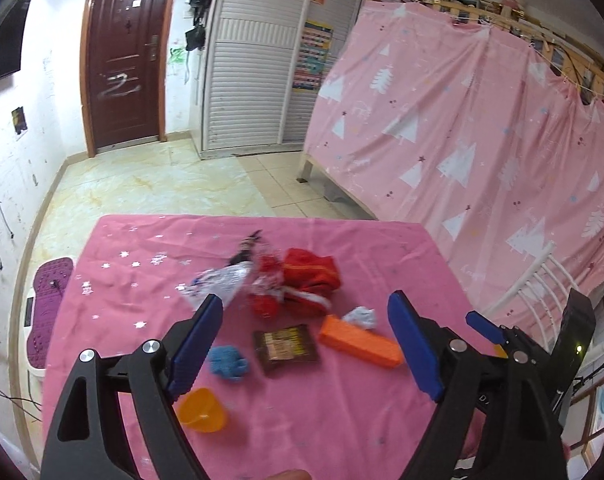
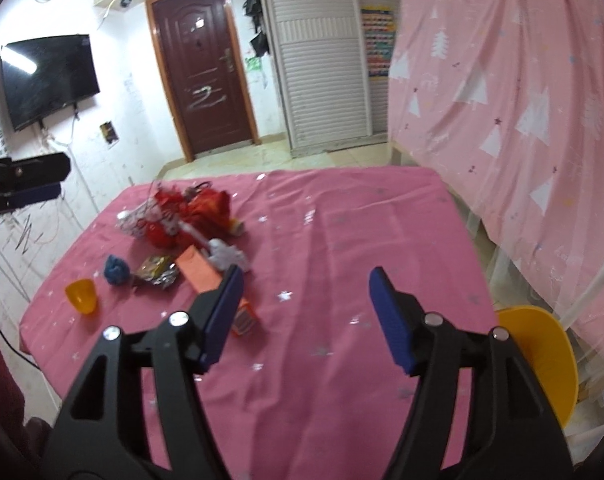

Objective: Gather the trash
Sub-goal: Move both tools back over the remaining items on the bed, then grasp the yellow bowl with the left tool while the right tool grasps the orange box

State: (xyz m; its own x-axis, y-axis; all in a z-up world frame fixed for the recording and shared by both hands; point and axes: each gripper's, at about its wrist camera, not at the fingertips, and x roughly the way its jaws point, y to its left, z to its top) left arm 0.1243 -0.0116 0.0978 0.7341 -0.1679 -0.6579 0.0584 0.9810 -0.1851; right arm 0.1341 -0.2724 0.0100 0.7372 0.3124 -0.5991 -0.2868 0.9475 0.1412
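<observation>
Two grippers in our hands, both with blue ribbed pads spread wide and nothing between them. Our left gripper (image 1: 305,312) hangs over the litter; our right gripper (image 2: 305,284) hangs over bare cloth, its left pad overlapping the orange box in that view.

Surface: a table under a pink tablecloth (image 1: 341,420), thin, creased, printed with small silver stars. Room: glossy marbled floor tiles (image 1: 142,184), a dark brown panelled door (image 1: 124,56) at 11 o'clock, a white louvred wardrobe (image 1: 254,80) at 12, a pink curtain (image 1: 481,140) with white tree shapes from 1 to 3. Right view adds a wall-mounted television (image 2: 50,78) at 10 and a yellow chair (image 2: 541,360) at 4.

Trash, all on the left half of the table as the right view shows it:
- red crumpled bag (image 1: 309,280), glossy and soft, at 12 in the left view, touching a clear crinkled plastic wrapper (image 1: 222,284) with blurred print.
- white paper wad (image 1: 359,318), just beside the bag.
- orange box (image 1: 359,342), a long rectangular carton lying flat, at 1 o'clock.
- brown foil packet (image 1: 286,346), flat, square, shiny, dead centre.
- blue crumpled wad (image 1: 228,362), fuzzy and lumpy, just beside the left pad.
- orange plastic cup (image 1: 200,410), smooth, translucent, tipped on its side at 7 o'clock, apart from the rest.
</observation>
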